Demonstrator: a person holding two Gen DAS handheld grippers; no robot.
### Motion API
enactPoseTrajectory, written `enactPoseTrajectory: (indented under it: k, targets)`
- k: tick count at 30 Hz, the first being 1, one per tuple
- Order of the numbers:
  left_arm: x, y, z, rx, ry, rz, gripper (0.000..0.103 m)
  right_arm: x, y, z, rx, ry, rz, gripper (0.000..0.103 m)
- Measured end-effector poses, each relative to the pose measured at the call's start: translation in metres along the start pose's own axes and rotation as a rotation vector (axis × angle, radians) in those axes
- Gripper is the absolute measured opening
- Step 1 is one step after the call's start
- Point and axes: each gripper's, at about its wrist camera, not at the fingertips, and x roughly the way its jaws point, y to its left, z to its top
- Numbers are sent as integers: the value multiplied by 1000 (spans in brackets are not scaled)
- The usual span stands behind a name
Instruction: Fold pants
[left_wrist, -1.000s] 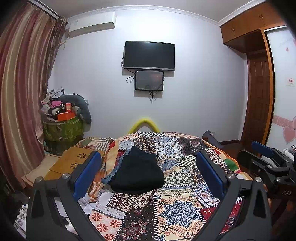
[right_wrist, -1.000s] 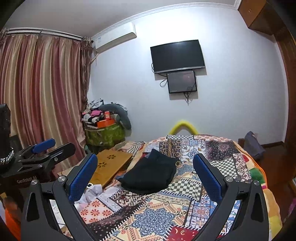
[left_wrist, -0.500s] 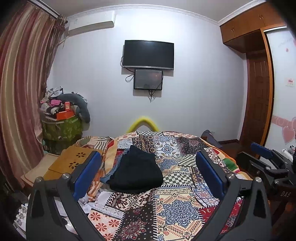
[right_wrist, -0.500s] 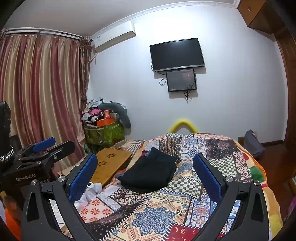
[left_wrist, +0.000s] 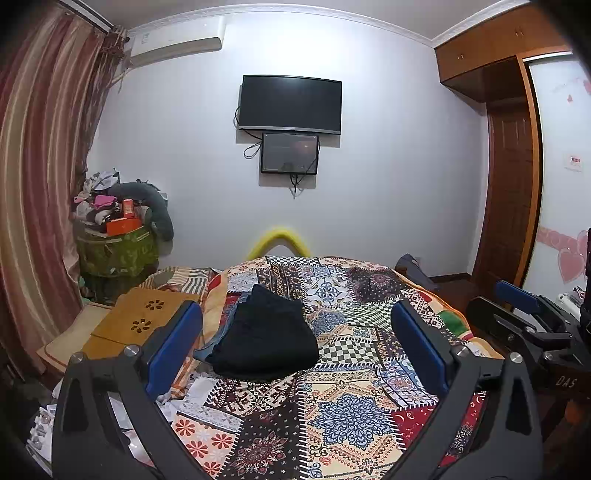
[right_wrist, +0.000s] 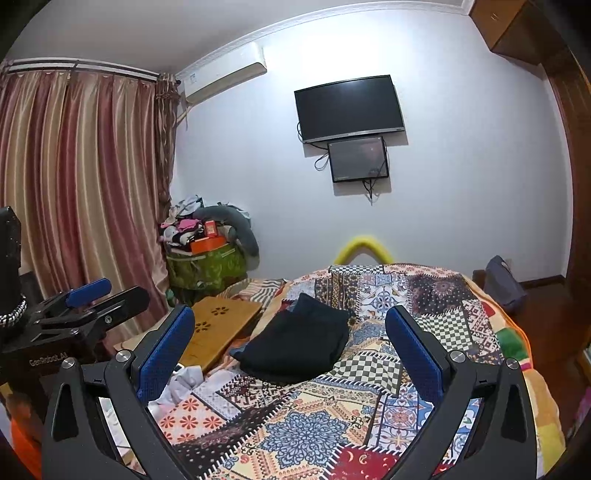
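On patchwork quilt (left_wrist: 351, 413), folded black pants (left_wrist: 266, 339), folds indistinct, left gripper (left_wrist: 295, 347) and right gripper (right_wrist: 288, 347) fingers spread, empty.

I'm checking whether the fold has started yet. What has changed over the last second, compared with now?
Almost nothing. Both views drift slightly, so the grippers shifted a little. The left gripper and the right gripper remain open and empty, off the black pants, which lie in the same bundle on the patchwork quilt.

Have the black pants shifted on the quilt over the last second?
No. In both views the black pants lie on the same patches of the patchwork quilt, beside the wooden tray; only the cameras drift slightly.
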Motion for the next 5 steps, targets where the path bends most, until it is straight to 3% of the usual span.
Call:
enactPoseTrajectory:
  k: [5]
  targets:
    - [0, -1, -1, 7, 5, -8, 103, -1, 1, -1, 1, 1, 0, 103]
